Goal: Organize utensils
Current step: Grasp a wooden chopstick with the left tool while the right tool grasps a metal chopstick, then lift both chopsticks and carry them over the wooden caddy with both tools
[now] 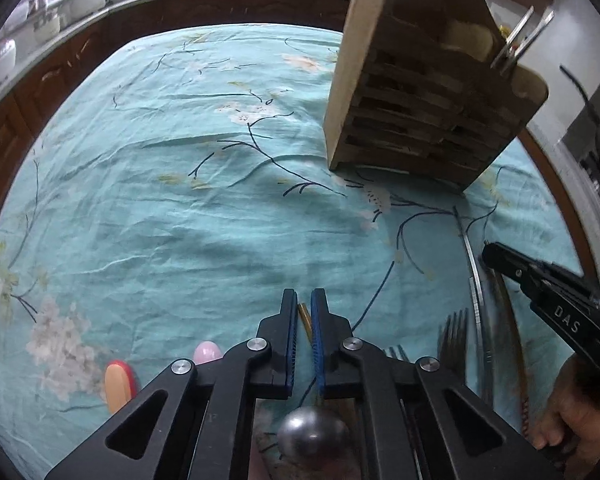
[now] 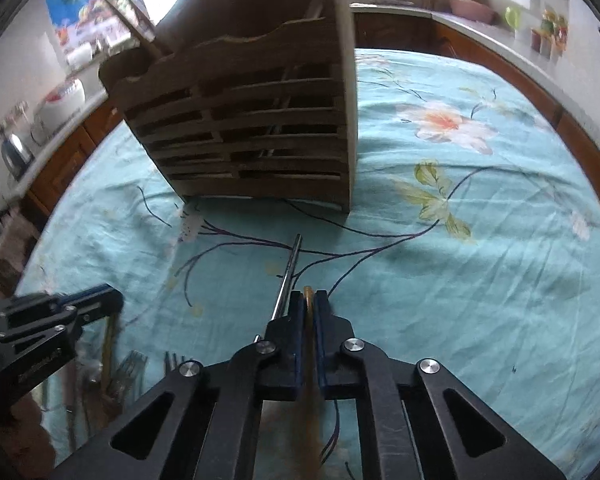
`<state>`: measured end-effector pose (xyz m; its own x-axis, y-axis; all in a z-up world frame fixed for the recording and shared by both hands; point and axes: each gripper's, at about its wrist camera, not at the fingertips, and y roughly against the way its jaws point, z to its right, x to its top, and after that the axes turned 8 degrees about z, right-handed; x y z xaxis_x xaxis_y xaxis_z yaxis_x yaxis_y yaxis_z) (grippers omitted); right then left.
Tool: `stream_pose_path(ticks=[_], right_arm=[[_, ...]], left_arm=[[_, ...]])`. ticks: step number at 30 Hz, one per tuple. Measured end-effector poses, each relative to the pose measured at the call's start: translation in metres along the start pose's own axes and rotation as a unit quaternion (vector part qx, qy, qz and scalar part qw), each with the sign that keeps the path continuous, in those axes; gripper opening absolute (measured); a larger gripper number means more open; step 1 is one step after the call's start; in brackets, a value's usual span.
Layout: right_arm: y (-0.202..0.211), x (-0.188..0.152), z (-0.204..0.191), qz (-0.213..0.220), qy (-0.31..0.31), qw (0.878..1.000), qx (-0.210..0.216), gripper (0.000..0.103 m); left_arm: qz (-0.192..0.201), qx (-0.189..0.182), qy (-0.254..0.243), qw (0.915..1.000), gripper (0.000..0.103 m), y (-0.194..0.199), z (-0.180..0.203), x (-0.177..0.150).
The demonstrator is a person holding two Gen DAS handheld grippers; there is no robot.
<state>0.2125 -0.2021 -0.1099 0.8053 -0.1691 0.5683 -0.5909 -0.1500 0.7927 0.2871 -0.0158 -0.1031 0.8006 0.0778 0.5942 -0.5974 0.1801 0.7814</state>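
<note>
light: dim daylight, window glare at top | blur: near utensils smeared | edges: heavy fisheye curve

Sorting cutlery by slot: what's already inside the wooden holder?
In the wooden holder, two metal handles stick out of one end section, and something pale sits beside them. The slats hide everything lower down.

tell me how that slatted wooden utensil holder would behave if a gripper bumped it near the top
The wooden holder stands tall on a fairly narrow base, so a push high up could probably tip it. It rests on wrinkled cloth, which likely grips the base, so it might rock rather than slide. Its board-and-slat build looks stiff, and the utensils poking out may add top weight.
</note>
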Motion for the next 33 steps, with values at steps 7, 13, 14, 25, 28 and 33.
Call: stream_pose_path(ticks=[7,13,14,25,28,33], right_arm=[[0.033,0.005,0.013,0.037,-0.040,0.998,0.029,0.005],[0.065,0.013,0.012,0.074,-0.049,0.995,0.039,0.005],[0.070,0.014,0.013,0.079,-0.049,0.995,0.040,0.005],[0.118,0.019,0.012,0.136,-0.050,0.988,0.045,0.005],[0.129,0.021,0.011,0.149,-0.049,0.987,0.046,0.005],[0.141,0.020,0.008,0.161,-0.046,0.985,0.049,0.005]], left_arm=[[0.036,-0.030,0.031,0.9984,0.005,0.032,-0.015,0.003],[0.069,-0.044,0.040,0.9958,0.004,0.071,-0.020,0.001],[0.075,-0.046,0.040,0.9953,0.004,0.078,-0.020,0.001],[0.134,-0.059,0.040,0.9884,0.004,0.150,-0.022,-0.008],[0.147,-0.063,0.038,0.9863,0.003,0.165,-0.021,-0.012],[0.161,-0.067,0.033,0.9842,0.003,0.183,-0.020,-0.018]])
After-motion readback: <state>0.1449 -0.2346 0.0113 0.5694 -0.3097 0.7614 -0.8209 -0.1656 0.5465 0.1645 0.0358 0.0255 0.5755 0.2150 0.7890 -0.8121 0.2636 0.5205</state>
